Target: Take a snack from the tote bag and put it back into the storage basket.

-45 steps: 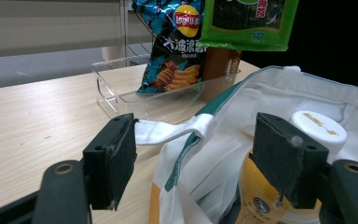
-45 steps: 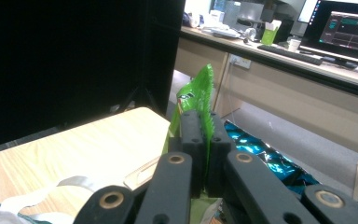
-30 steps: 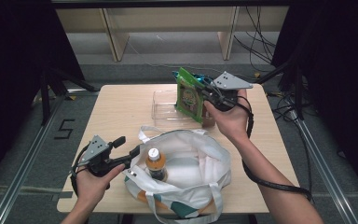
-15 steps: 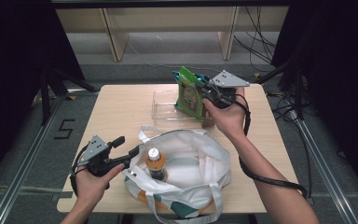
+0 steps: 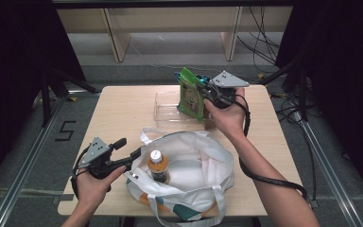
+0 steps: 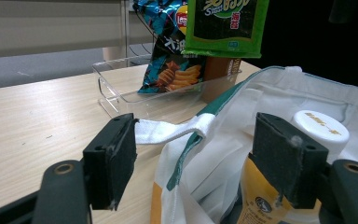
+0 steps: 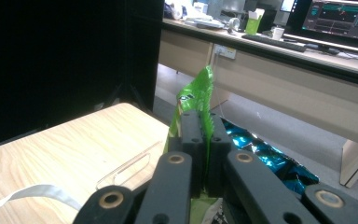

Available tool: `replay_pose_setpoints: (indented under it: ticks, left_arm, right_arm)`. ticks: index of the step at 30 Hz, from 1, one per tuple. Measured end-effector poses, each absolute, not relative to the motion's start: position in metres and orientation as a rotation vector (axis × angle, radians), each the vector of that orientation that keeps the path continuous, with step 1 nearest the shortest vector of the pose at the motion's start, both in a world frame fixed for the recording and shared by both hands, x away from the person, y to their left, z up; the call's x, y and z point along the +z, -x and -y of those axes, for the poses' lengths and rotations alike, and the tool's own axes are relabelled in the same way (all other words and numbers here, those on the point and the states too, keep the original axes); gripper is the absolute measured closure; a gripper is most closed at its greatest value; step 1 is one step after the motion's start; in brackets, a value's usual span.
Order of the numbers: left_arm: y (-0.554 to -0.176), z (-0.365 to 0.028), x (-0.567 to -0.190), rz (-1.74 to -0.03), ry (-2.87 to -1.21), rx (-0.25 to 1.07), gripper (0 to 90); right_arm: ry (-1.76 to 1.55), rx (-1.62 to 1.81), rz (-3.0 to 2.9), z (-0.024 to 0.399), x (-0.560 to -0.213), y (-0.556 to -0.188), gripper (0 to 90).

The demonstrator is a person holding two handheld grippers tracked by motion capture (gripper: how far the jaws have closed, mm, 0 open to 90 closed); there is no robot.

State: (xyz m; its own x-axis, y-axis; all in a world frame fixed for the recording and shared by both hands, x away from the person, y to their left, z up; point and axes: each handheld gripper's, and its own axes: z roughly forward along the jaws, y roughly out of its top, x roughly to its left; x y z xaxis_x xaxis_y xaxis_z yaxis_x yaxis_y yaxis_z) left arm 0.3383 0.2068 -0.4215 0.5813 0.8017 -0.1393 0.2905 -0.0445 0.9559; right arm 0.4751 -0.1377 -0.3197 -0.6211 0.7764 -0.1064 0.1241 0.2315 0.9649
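My right gripper (image 5: pixel 202 91) is shut on the top edge of a green snack packet (image 5: pixel 190 96), which hangs above a clear plastic tray (image 5: pixel 165 108) at the back of the table. In the right gripper view the jaws (image 7: pixel 200 122) pinch the green packet (image 7: pixel 196 93). A blue chips packet (image 6: pixel 170 60) stands in the tray (image 6: pixel 114 88). My left gripper (image 5: pixel 128 147) is open at the left rim of a white tote bag (image 5: pixel 203 165). The bag's strap (image 6: pixel 172 130) lies between its jaws (image 6: pixel 196 140). A bottle (image 5: pixel 157 164) stands in the bag.
The light wooden table (image 5: pixel 118 113) has bare surface at the left and back left. Dark curtains flank the table on both sides. A thick cable (image 5: pixel 269 179) runs along the right forearm. Desks with monitors (image 7: pixel 340 18) stand beyond the table.
The right hand with the green packet has shifted very slightly to the left. The left hand and the bag have kept still.
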Motion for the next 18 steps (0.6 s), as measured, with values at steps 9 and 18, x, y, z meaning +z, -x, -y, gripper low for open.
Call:
replay_pose_setpoints:
  ticks: [9,18]
  left_arm:
    - [-0.3382,-0.2070,-0.4214,-0.936,-1.613,0.532,29.9]
    - [-0.3381,-0.2068,-0.4213,-0.932,-1.619,0.532,29.9]
  right_arm:
    - [-0.840,1.397,-1.901,0.1373,-0.3247,-0.4808,90.0]
    - [-0.827,1.386,-1.892,0.1345,-0.3260,-0.4849,90.0]
